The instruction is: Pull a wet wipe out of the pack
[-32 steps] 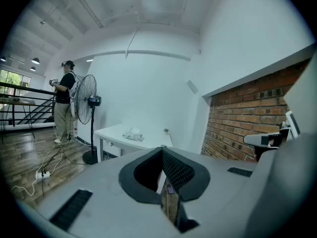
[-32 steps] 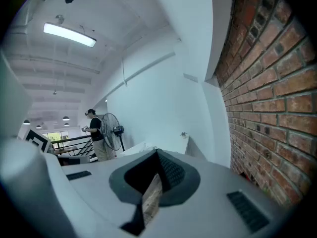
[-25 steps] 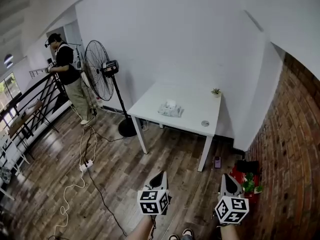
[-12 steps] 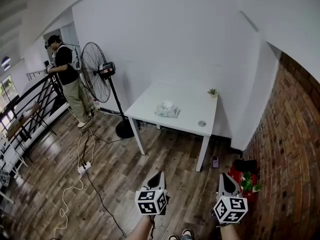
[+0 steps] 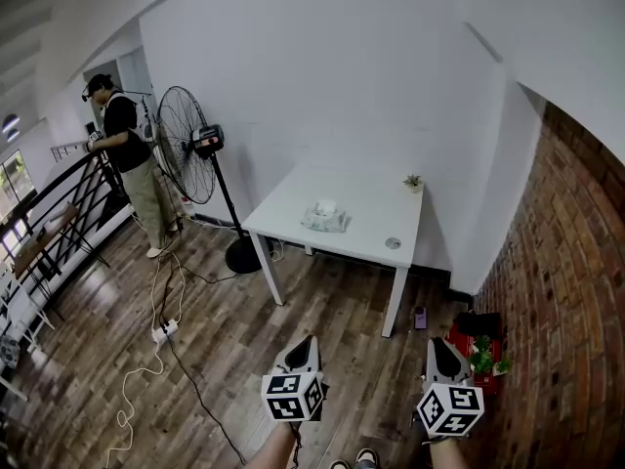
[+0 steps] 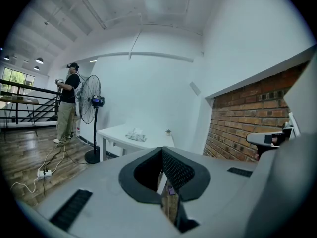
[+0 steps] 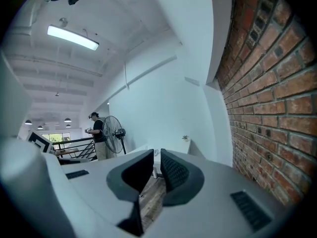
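Note:
The wet wipe pack (image 5: 325, 217) lies on a white table (image 5: 376, 225) across the room, a white wipe sticking up from its top. It shows small in the left gripper view (image 6: 135, 134). My left gripper (image 5: 310, 341) and right gripper (image 5: 436, 344) hang low over the wooden floor, far from the table. Both point toward it. The left jaws meet at their tips (image 6: 161, 149) and hold nothing. The right jaws (image 7: 156, 150) stand almost together, only a thin slit between them, and are empty too.
A tall standing fan (image 5: 186, 145) is left of the table, and a person (image 5: 125, 159) stands by a black railing (image 5: 44, 218). A cable and power strip (image 5: 162, 328) lie on the floor. A brick wall (image 5: 576, 291) is at right, red items (image 5: 480, 354) at its foot.
The head view has shifted slightly, so the table and fan sit a little more to the left. Both grippers keep their places and stay shut.

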{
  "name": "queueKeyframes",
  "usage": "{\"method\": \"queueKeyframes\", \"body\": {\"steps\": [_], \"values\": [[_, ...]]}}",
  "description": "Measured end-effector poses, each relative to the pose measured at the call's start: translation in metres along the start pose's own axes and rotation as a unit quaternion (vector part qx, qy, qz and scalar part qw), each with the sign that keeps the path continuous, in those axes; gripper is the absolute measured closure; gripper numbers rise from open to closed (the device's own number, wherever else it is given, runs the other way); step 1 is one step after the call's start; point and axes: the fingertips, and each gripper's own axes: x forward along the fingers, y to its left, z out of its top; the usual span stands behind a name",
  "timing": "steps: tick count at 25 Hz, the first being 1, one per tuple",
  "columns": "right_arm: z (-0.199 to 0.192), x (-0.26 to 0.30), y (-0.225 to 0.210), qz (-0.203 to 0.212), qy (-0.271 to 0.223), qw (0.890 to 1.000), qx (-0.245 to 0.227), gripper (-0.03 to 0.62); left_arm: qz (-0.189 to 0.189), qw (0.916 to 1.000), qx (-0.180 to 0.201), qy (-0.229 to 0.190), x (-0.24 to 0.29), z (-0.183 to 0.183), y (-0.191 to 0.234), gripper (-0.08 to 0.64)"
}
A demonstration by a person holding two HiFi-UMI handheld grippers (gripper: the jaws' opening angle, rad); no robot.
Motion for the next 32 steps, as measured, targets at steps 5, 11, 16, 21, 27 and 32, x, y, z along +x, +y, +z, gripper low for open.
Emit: {"method": "queueKeyframes", "body": {"steps": [5,11,16,21,27,32], "values": [[-0.001,-0.002,0.003,0.0,0.0,1.0,0.002,0.522,0.0,1.0,0.002,-0.001,-0.003,0.0,0.001,0.558],[-0.004,-0.006,0.012,-0.004,0.001,1.0,0.006,0.499,-0.007,0.9999,0.006,0.004,-0.008,-0.002,0.006,0.558],[-0.013,-0.007,0.016,-0.01,0.007,1.0,0.008,0.493,-0.013,0.9998,0.009,0.009,-0.009,-0.007,0.01,0.558],[-0.021,-0.001,0.014,-0.017,0.016,1.0,0.011,0.492,-0.013,0.9998,0.006,0.01,-0.001,-0.009,0.016,0.558],[-0.02,0.026,0.007,-0.014,0.02,1.0,0.01,0.491,-0.007,0.9999,0.004,0.013,0.023,-0.008,0.024,0.558],[-0.015,0.068,-0.009,-0.008,0.021,1.0,0.01,0.492,0.0,0.9998,0.01,0.015,0.059,-0.003,0.027,0.558]]}}
